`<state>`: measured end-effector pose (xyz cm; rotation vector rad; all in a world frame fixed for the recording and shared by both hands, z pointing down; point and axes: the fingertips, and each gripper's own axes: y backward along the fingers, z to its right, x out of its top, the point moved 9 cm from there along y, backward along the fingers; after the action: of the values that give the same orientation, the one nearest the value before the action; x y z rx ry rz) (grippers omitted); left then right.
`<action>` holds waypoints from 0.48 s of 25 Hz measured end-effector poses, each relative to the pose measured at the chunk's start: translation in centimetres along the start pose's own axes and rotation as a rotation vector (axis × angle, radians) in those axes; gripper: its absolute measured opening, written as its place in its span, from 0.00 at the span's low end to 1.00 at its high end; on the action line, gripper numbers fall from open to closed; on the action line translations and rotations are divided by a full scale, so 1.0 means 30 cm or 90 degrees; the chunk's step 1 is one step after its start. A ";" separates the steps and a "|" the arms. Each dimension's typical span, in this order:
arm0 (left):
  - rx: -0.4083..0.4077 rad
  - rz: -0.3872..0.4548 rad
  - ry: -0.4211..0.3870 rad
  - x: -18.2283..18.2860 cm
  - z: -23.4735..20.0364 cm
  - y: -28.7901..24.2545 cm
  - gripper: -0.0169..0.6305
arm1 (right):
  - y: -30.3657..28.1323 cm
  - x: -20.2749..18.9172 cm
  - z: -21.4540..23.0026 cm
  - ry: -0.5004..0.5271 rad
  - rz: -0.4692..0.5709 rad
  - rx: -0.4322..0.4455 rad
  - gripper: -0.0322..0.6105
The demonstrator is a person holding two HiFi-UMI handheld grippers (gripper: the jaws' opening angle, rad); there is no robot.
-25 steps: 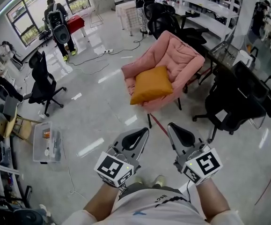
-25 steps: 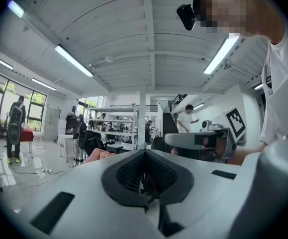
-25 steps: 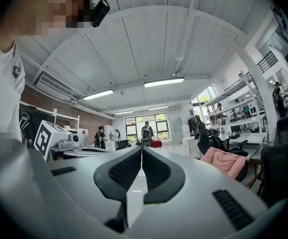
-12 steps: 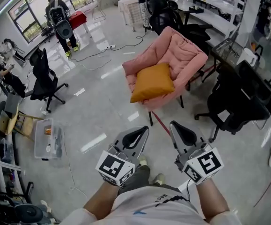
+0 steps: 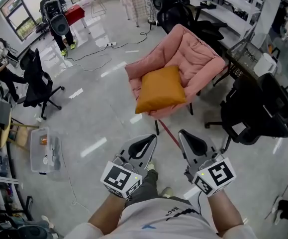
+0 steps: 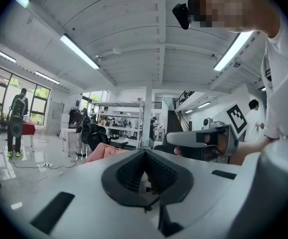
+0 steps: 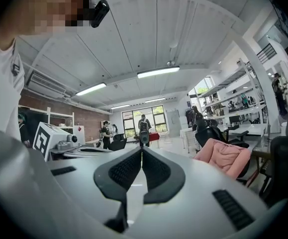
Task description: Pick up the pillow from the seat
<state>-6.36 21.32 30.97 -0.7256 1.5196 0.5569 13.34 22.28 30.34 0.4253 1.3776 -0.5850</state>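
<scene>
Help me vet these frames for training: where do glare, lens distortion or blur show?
Head view: glare streaks the glossy floor, the pillow is sharp, and the room's lines bow toward the edges. Left gripper view: strong fisheye with dark corners, and the ceiling lamp is blown out. Right gripper view: same fisheye and dark rim, with a bright strip light.

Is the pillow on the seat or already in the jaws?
On the seat. The orange pillow lies on the pink chair; left gripper and right gripper hang short of it, jaws shut and empty.
</scene>
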 end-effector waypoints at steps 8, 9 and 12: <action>-0.030 -0.030 -0.010 -0.082 -0.364 -0.214 0.04 | -0.373 -0.073 0.152 -0.025 -0.031 -0.034 0.08; -0.034 -0.037 -0.011 -0.096 -0.409 -0.240 0.04 | -0.417 -0.087 0.170 -0.027 -0.037 -0.038 0.08; -0.043 -0.050 -0.016 -0.136 -0.522 -0.306 0.04 | -0.523 -0.128 0.222 -0.027 -0.052 -0.056 0.08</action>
<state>-10.41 4.21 37.02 -0.8240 1.4479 0.5584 8.58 6.45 36.00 0.2856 1.3801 -0.5950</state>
